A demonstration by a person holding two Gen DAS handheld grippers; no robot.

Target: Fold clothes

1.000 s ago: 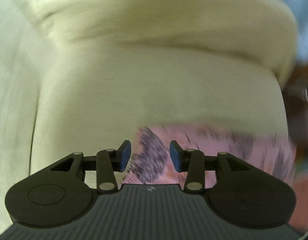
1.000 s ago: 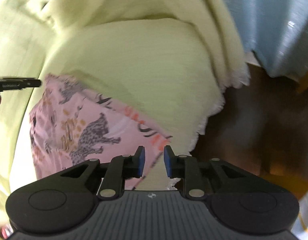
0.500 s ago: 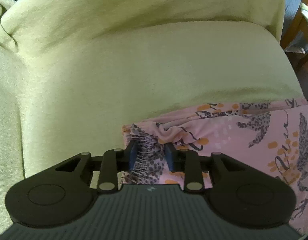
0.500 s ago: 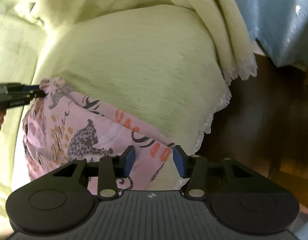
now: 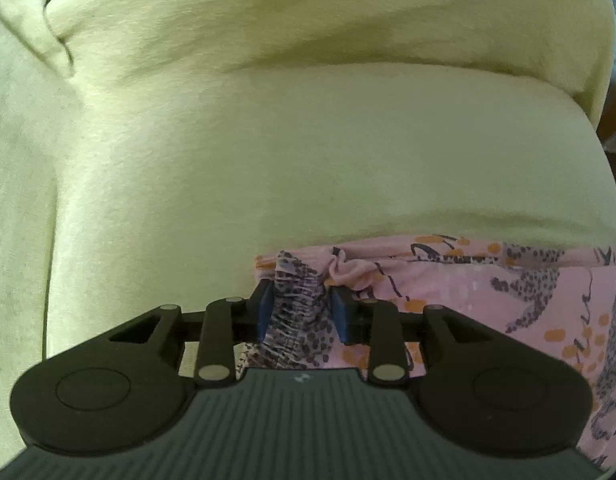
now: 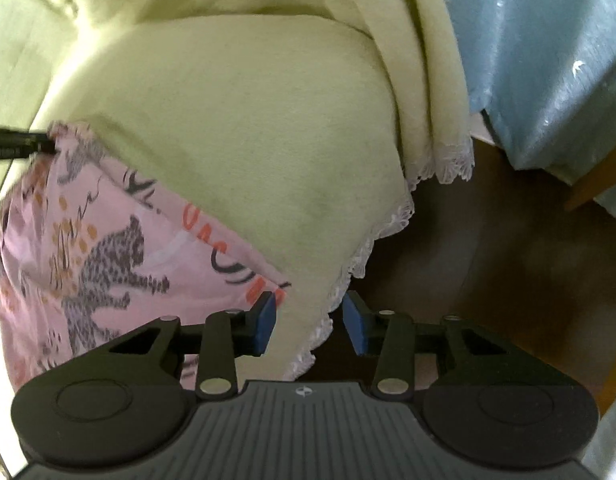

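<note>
1. The left gripper (image 5: 301,312) has its blue fingers (image 5: 264,311) pressed in on a bunched corner of the pink printed garment (image 5: 508,292), which fills the gap between them
2. From that corner the garment spreads flat to the right of the fingers over a yellow-green cover (image 5: 308,152) on a cushioned seat
3. The right gripper (image 6: 310,322) has its fingers (image 6: 354,322) spread apart with nothing gripped; the cover's white lace edge (image 6: 372,244) runs between them
4. The garment's other corner lies just left of the right gripper's left finger, touching or nearly so
5. Right of the fingers are dark floor (image 6: 508,264) and a blue cloth (image 6: 548,60)
</note>
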